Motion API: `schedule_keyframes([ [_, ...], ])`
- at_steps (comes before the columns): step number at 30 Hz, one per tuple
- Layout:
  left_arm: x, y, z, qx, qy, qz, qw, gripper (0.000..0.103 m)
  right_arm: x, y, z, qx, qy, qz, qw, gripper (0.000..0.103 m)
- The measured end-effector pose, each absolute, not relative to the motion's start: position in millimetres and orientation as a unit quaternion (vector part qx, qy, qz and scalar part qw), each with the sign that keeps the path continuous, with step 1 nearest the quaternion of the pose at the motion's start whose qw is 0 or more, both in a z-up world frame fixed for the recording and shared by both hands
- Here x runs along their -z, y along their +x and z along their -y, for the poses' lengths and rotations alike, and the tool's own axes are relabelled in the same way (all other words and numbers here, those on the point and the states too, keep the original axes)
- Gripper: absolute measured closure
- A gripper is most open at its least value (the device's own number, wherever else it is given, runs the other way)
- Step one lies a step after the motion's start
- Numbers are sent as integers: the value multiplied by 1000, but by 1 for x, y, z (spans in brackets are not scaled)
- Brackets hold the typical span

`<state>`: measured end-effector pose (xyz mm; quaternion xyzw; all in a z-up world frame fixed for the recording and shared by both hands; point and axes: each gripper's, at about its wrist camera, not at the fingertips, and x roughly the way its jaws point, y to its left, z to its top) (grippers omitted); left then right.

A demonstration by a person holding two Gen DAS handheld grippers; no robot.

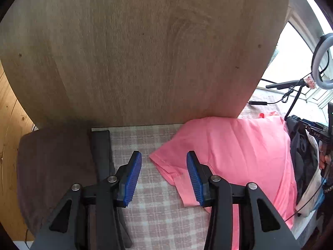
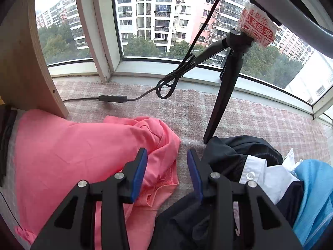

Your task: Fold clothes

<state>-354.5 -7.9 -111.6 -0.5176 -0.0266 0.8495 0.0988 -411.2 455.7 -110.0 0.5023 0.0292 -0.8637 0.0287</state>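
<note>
Jaws of left gripper [image 1: 164, 167] and right gripper [image 2: 167, 164] spread, empty, above pink shirt [image 1: 235, 148], possibly half-folded.

Before you: upright wood panel [image 1: 133, 52], light oak grain. Beneath it, pink checked blanket [image 1: 158, 218]. At your far left, pine floorboards [image 1: 8, 112]. Bay window [image 2: 158, 18] ahead of your right hand: daylight, apartment blocks, trees. Ring light [image 1: 322, 59] on black tripod [image 2: 226, 83]; cable [image 2: 172, 79] trails across blanket.
</note>
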Motion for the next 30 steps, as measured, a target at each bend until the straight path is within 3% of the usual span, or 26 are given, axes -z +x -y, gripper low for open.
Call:
schedule_keyframes([
  [7, 76, -234, 59, -855, -502, 18, 128, 56, 38, -270, -478, 888, 447, 65, 90, 64],
  [11, 97, -163, 61, -828, -533, 40, 170, 47, 67, -204, -463, 871, 478, 59, 103, 59],
  [13, 127, -132, 43, -801, -567, 22, 193, 47, 82, -171, -455, 862, 493, 56, 109, 47],
  [17, 177, -96, 2, -773, -597, -23, 215, 47, 112, -104, -440, 843, 522, 50, 121, 47],
  [22, 204, -85, -29, -768, -597, -69, 221, 47, 167, -70, -419, 817, 561, 38, 126, 47],
  [23, 206, -85, -34, -764, -599, -61, 231, 52, 172, -68, -416, 815, 565, 27, 125, 47],
  [25, 208, -86, -44, -757, -602, -46, 251, 76, 177, -65, -411, 816, 566, -3, 121, 47],
  [26, 209, -85, -49, -753, -603, -39, 260, 99, 178, -64, -410, 816, 566, -13, 117, 47],
  [30, 173, -76, -49, -779, -568, -50, 261, 99, 178, -64, -411, 818, 561, -45, 120, 47],
])
